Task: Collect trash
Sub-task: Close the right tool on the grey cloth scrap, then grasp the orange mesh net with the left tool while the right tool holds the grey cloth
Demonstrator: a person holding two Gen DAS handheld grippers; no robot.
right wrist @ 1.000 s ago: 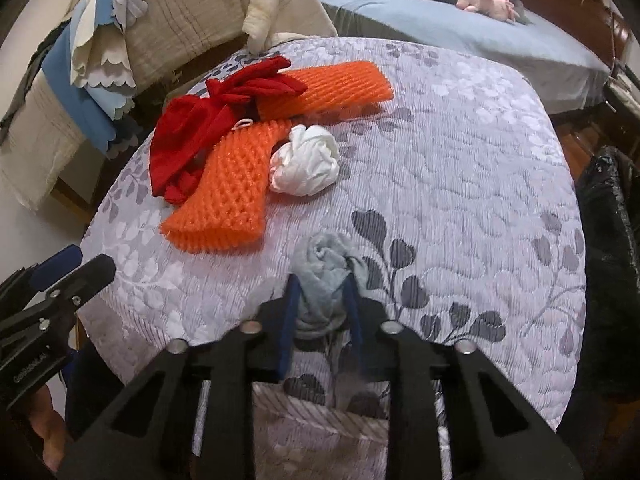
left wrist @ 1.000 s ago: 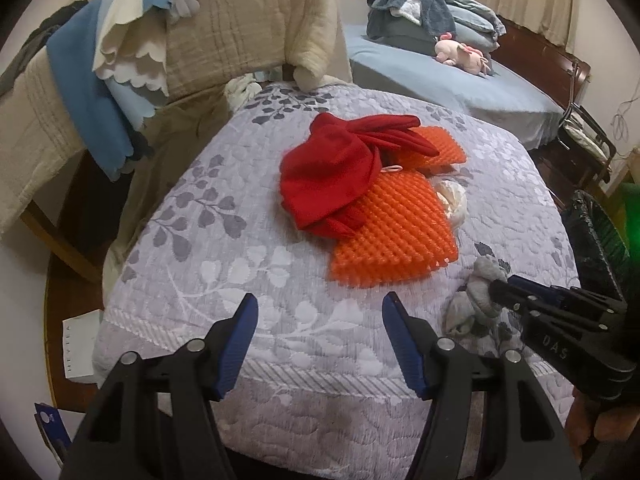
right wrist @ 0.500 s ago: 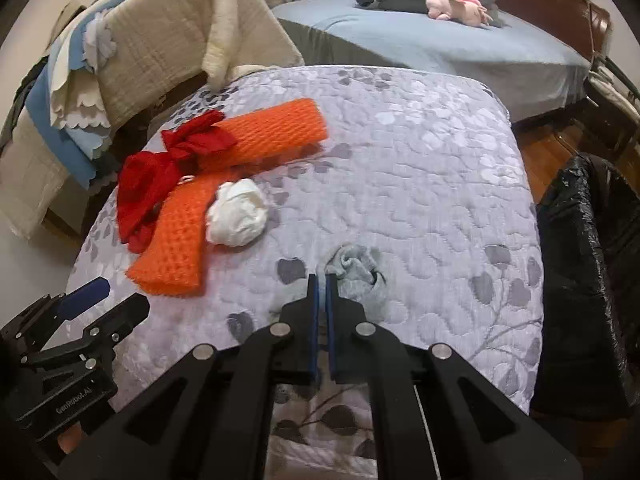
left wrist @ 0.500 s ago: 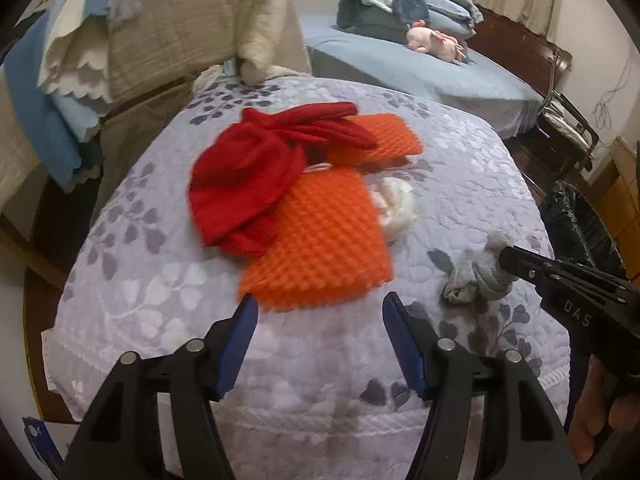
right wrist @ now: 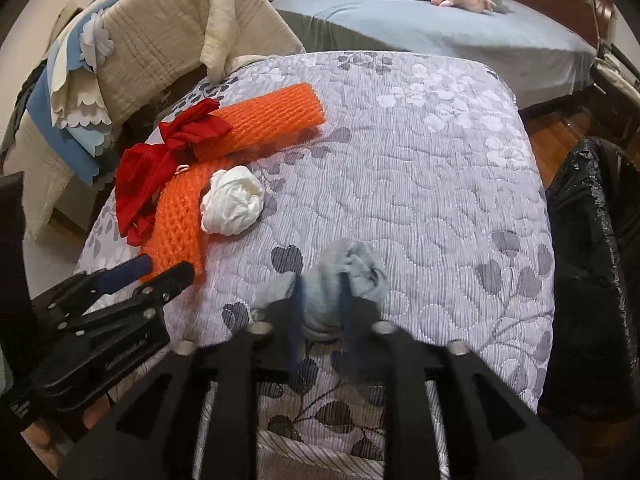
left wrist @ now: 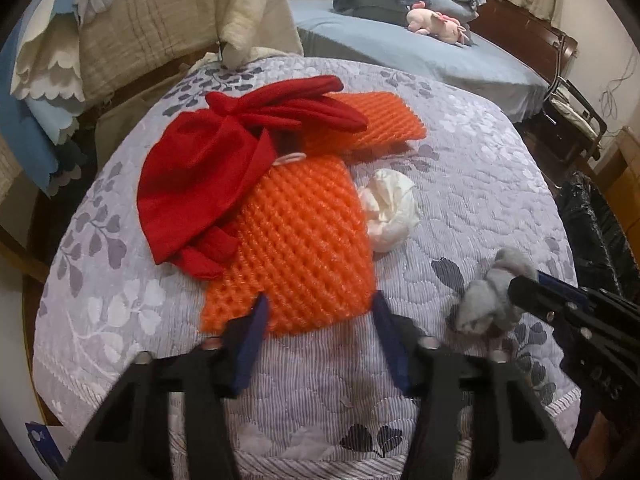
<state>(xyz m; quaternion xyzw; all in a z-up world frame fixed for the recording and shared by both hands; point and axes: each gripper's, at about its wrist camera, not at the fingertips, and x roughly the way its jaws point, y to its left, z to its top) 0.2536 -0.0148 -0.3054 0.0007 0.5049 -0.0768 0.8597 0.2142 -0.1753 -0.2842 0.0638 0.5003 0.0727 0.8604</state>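
On the grey floral quilted table (right wrist: 420, 152) lie a red cloth (left wrist: 200, 176), two orange foam nets (left wrist: 304, 248), a crumpled white tissue (left wrist: 390, 210) and a grey wad (left wrist: 488, 296). My left gripper (left wrist: 320, 320) is open, its fingertips at the near edge of the closer orange net. My right gripper (right wrist: 322, 304) has its jaws around the grey wad (right wrist: 344, 276) and is shut on it at table level. It also shows in the left wrist view (left wrist: 560, 300) at the right.
A black trash bag (right wrist: 592, 264) hangs at the table's right side. Chairs draped with beige and blue blankets (left wrist: 132, 40) stand behind the table on the left. A bed with a pink plush toy (left wrist: 436, 24) is at the back.
My left gripper moved forward to the near orange net. My right gripper, shut in front of the grey wad half a second ago, now has its jaws around it.
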